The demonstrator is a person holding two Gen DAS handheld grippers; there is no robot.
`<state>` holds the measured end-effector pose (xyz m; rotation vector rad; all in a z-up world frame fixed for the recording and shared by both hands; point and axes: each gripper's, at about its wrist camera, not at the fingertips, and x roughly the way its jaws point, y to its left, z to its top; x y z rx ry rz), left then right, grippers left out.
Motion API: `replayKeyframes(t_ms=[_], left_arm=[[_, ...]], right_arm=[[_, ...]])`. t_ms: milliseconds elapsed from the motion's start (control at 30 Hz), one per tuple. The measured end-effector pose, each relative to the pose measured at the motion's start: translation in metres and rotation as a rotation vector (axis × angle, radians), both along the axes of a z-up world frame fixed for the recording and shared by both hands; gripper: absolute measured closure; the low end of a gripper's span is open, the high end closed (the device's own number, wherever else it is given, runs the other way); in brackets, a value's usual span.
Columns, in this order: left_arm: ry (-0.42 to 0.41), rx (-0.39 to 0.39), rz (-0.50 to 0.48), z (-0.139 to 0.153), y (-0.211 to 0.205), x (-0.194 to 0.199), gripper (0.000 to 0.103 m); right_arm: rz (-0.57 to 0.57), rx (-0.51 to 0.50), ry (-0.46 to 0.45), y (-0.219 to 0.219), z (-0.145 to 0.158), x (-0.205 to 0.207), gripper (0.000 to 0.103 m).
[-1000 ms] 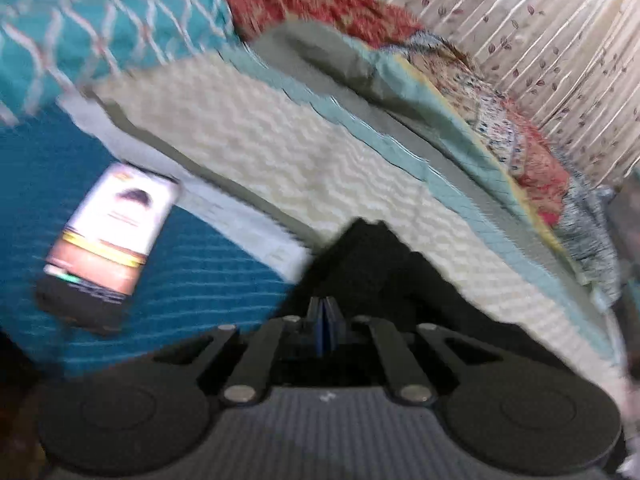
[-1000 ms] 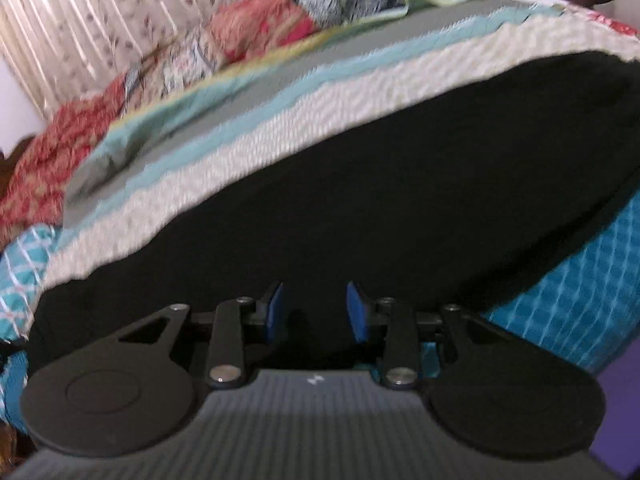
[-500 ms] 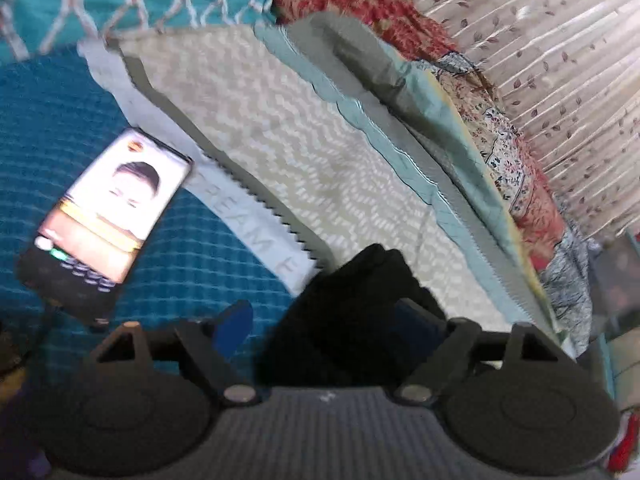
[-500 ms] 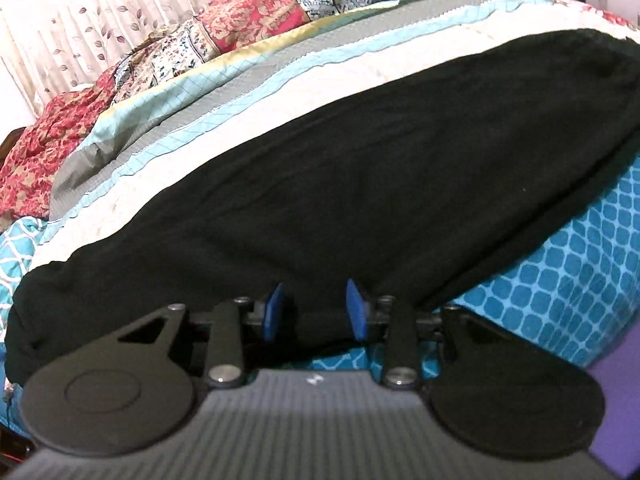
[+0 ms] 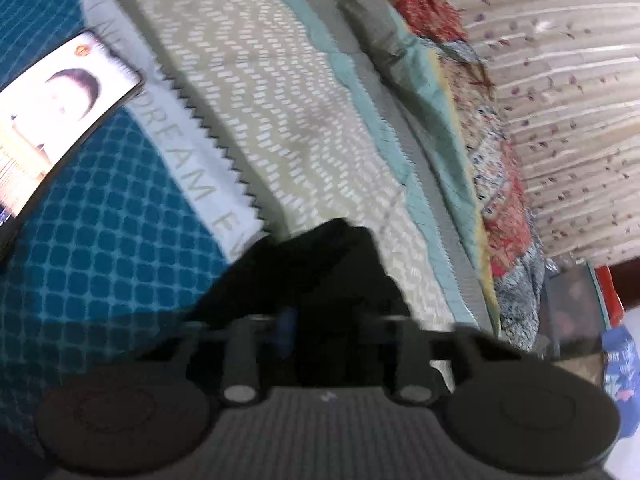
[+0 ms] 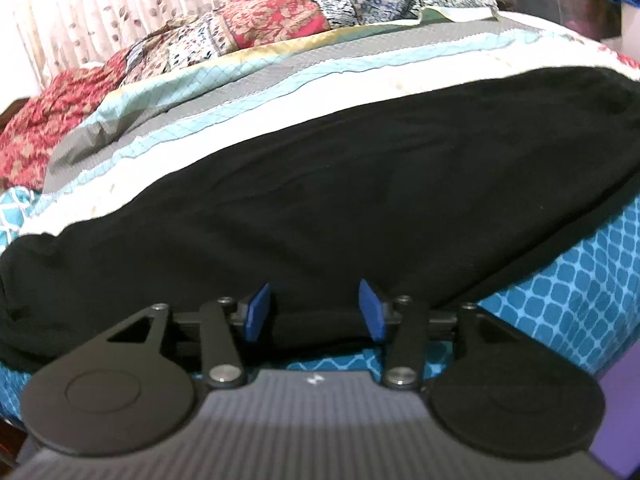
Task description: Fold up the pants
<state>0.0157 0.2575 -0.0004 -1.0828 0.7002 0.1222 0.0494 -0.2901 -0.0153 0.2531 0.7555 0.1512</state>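
1. We see black pants laid long across a bed, over a cream zigzag quilt and partly over a teal patterned sheet.
2. In the right wrist view the pants run from the far left edge to the upper right; the near hem sits just in front of the right gripper.
3. The right gripper's jaws are opening. The blue pads stand apart, with a rolled edge of the pants between them; the pads do not press on it.
4. In the left wrist view one end of the pants bunches into a peak right at the left gripper.
5. The left gripper's jaws are closing on the black cloth. This frame is blurred: one blue pad shows left of the cloth, the other is lost in the black, so we cannot tell if the pads press yet.
6. That pants end lies where the quilt meets the teal sheet.
7. A phone with a lit screen lies on the teal sheet at the left, well apart from the pants.
8. A white band with letters runs between the sheet and the quilt.
9. Beyond the quilt, grey and light teal strips, then a red and blue patchwork blanket.
10. A leaf-print curtain hangs behind the bed.
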Motion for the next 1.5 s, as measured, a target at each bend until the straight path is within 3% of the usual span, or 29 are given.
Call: replayKeyframes(t_ms=[200, 267, 367, 433, 467, 500, 567, 633, 767, 833, 900, 1000, 1133, 1167, 1200, 1233, 1267, 1367, 1400, 1500], left_arm=[[-0.041, 0.137, 0.0, 0.043, -0.005, -0.032, 0.091], [-0.019, 0.203, 0.006, 0.049, -0.003, -0.052, 0.091], [0.076, 0.255, 0.006, 0.032, 0.003, -0.071, 0.091], [0.123, 0.23, 0.011, 0.012, 0.007, -0.073, 0.091], [0.129, 0.228, 0.014, 0.003, 0.009, -0.072, 0.085], [0.145, 0.24, 0.02, -0.001, 0.008, -0.07, 0.072], [0.17, 0.264, 0.033, 0.002, 0.006, -0.067, 0.066], [0.149, 0.281, 0.034, 0.015, 0.005, -0.069, 0.06], [0.025, 0.32, 0.115, 0.052, 0.008, -0.08, 0.06], [-0.041, 0.351, 0.065, 0.072, 0.001, -0.069, 0.06], [-0.054, 0.399, -0.022, 0.082, -0.012, -0.048, 0.057], [-0.069, 0.385, -0.237, 0.077, -0.04, -0.01, 0.058], [-0.003, 0.311, -0.429, 0.035, -0.075, 0.032, 0.068], [0.023, 0.325, -0.434, 0.022, -0.08, 0.043, 0.072], [0.048, 0.378, -0.41, 0.015, -0.08, 0.05, 0.084], [0.074, 0.482, -0.358, 0.006, -0.078, 0.058, 0.095], [0.095, 0.561, -0.301, -0.002, -0.073, 0.063, 0.097], [0.066, 0.442, -0.202, -0.023, -0.052, 0.069, 0.097], [0.074, 0.478, -0.206, -0.021, -0.057, 0.07, 0.097], [0.094, 0.702, -0.267, -0.016, -0.088, 0.071, 0.097]], right_arm=[[0.011, -0.007, 0.006, -0.003, 0.001, 0.007, 0.05], [0.013, -0.009, 0.005, -0.004, 0.0, 0.007, 0.05], [0.008, -0.014, 0.003, -0.001, -0.001, 0.005, 0.05], [0.005, -0.018, 0.002, 0.001, -0.001, 0.006, 0.05], [0.005, -0.022, 0.002, 0.002, -0.002, 0.007, 0.049], [0.005, -0.026, 0.002, 0.003, -0.002, 0.007, 0.049], [0.007, -0.035, 0.003, 0.005, -0.002, 0.007, 0.049], [0.012, -0.04, 0.006, 0.007, 0.0, 0.006, 0.05], [0.022, -0.01, 0.003, 0.003, 0.004, 0.003, 0.05], [0.024, -0.005, 0.0, 0.003, 0.005, 0.002, 0.05], [0.028, -0.004, -0.014, 0.006, 0.007, 0.0, 0.05], [0.063, -0.005, -0.048, 0.014, 0.012, -0.005, 0.05], [0.116, -0.063, -0.051, 0.024, 0.011, -0.01, 0.05], [0.118, -0.06, -0.037, 0.024, 0.008, -0.009, 0.05], [0.115, -0.06, -0.016, 0.023, 0.004, -0.008, 0.05], [0.111, -0.059, 0.005, 0.023, 0.0, -0.006, 0.05], [0.109, -0.053, 0.009, 0.022, -0.001, -0.006, 0.05], [0.116, -0.052, 0.011, 0.021, 0.0, -0.005, 0.05], [0.118, -0.054, 0.011, 0.022, 0.001, -0.006, 0.05], [0.121, -0.052, 0.01, 0.023, 0.0, -0.006, 0.049]])
